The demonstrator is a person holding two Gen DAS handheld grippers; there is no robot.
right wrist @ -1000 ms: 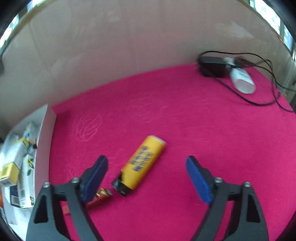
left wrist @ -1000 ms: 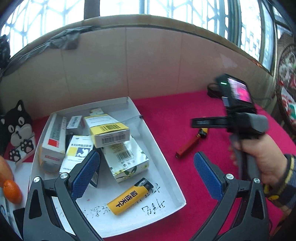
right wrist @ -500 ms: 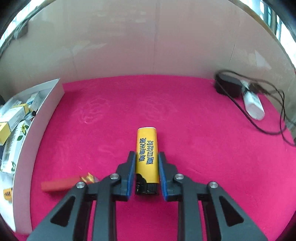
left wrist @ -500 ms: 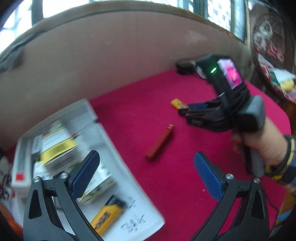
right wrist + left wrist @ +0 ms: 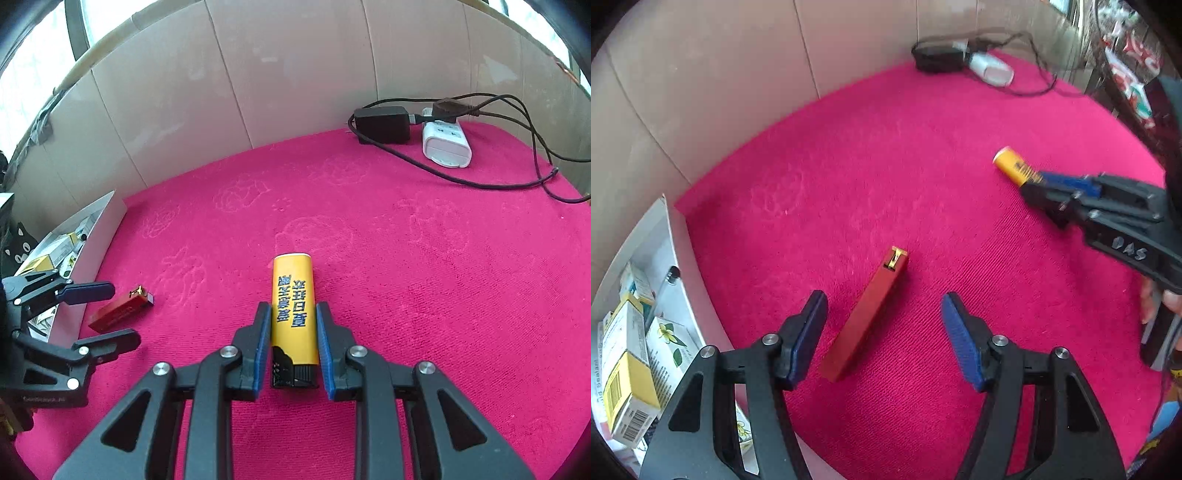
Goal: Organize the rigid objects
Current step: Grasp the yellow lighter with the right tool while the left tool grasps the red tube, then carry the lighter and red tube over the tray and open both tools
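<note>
A slim red lighter (image 5: 866, 314) lies on the pink cloth between the blue pads of my left gripper (image 5: 882, 312). Its jaws are closing, with a gap still on both sides of the lighter. In the right wrist view the same red lighter (image 5: 118, 312) sits between the left gripper's fingers (image 5: 88, 290). My right gripper (image 5: 292, 314) is shut on a yellow lighter (image 5: 293, 288) with blue writing, gripped near its black head. The left wrist view shows that yellow lighter (image 5: 1012, 166) sticking out of the right gripper (image 5: 1052, 184) at the right.
A white cardboard tray (image 5: 676, 266) with several medicine boxes stands at the left, beside the red lighter. A black adapter (image 5: 382, 123), a white power strip (image 5: 445, 144) and cables lie at the back right. Beige panels wall off the rear.
My left gripper swung from above the tray over to the red lighter and its jaws narrowed. My right gripper shut on the yellow lighter and carried it to the right.
</note>
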